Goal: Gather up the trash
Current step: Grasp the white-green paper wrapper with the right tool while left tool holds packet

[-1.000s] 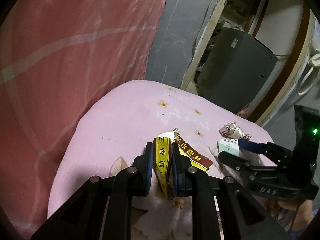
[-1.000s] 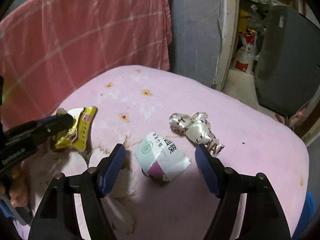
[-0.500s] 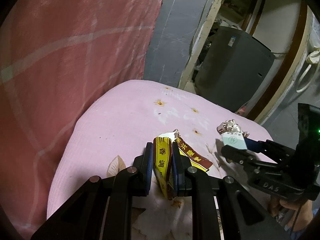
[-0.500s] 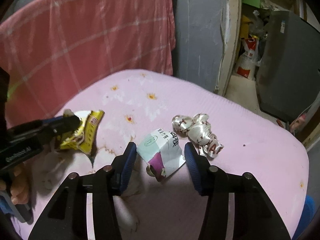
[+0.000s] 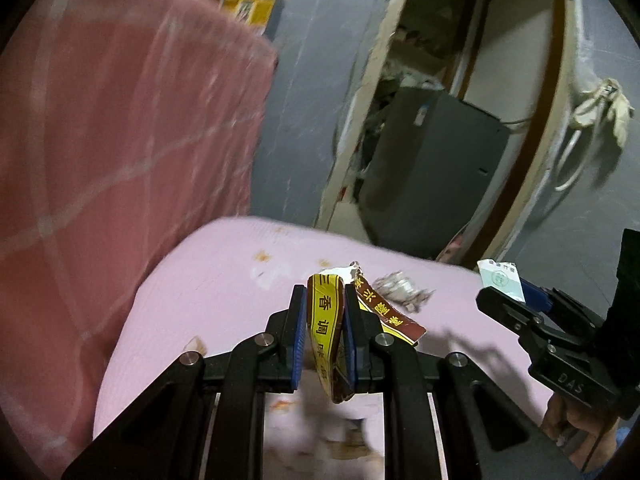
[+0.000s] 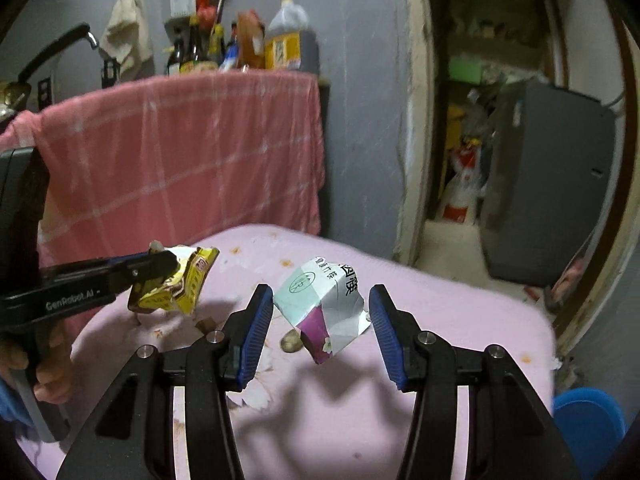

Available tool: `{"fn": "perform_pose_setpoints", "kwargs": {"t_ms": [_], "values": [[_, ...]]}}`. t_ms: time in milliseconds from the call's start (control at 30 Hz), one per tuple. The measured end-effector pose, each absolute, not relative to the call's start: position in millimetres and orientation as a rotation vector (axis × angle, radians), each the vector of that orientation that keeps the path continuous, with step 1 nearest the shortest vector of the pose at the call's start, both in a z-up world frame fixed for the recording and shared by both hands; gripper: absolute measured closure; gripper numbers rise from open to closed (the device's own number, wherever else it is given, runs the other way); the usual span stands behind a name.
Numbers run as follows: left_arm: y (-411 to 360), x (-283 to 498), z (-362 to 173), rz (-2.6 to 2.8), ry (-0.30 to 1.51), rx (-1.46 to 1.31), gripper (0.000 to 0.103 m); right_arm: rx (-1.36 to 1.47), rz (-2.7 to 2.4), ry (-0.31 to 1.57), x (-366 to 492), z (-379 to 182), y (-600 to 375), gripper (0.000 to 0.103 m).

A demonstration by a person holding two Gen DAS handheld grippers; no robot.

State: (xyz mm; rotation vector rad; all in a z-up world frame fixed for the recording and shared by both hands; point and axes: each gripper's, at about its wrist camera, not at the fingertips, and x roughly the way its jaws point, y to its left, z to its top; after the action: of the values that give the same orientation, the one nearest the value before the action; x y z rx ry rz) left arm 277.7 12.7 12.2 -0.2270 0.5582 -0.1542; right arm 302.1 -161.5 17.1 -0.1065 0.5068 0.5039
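My left gripper [image 5: 324, 312] is shut on a yellow and brown snack wrapper [image 5: 325, 320] and holds it above the pink cushion [image 5: 224, 280]; it also shows in the right wrist view [image 6: 176, 284]. My right gripper [image 6: 320, 320] is shut on a crumpled white, green and purple carton [image 6: 324, 304], lifted off the cushion [image 6: 460, 320]; the carton's top shows in the left wrist view [image 5: 500, 280]. A crumpled silver wrapper [image 5: 400, 292] lies on the cushion between the two grippers.
A pink checked cloth [image 6: 192, 152] hangs behind the cushion, with bottles [image 6: 288, 40] on the ledge above. A grey cabinet [image 6: 544, 184] stands in the doorway at right. A blue bin [image 6: 588, 420] sits below the cushion's right edge.
My right gripper closed on the carton and lifted it off the cushion. Both grippers rose and tilted up, each with its piece of trash.
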Motion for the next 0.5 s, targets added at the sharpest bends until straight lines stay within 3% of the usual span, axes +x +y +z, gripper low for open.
{"fn": "perform_pose_setpoints", "kwargs": {"t_ms": [233,367,500], "values": [[-32.1,260.3,43.1,-0.223,0.469,-0.173,0.09,-0.087,0.434,0.38,267.5,51.5,-201.2,0.055],[-55.5,258.4,52.0,-0.258,0.472,-0.167,0.089,-0.068,0.421,0.357,256.0,61.7,-222.1,0.065],[-70.0,262.5,51.9,-0.257,0.503,-0.169,0.09,-0.034,0.416,0.391,251.9,53.8,-237.7,0.065]]}}
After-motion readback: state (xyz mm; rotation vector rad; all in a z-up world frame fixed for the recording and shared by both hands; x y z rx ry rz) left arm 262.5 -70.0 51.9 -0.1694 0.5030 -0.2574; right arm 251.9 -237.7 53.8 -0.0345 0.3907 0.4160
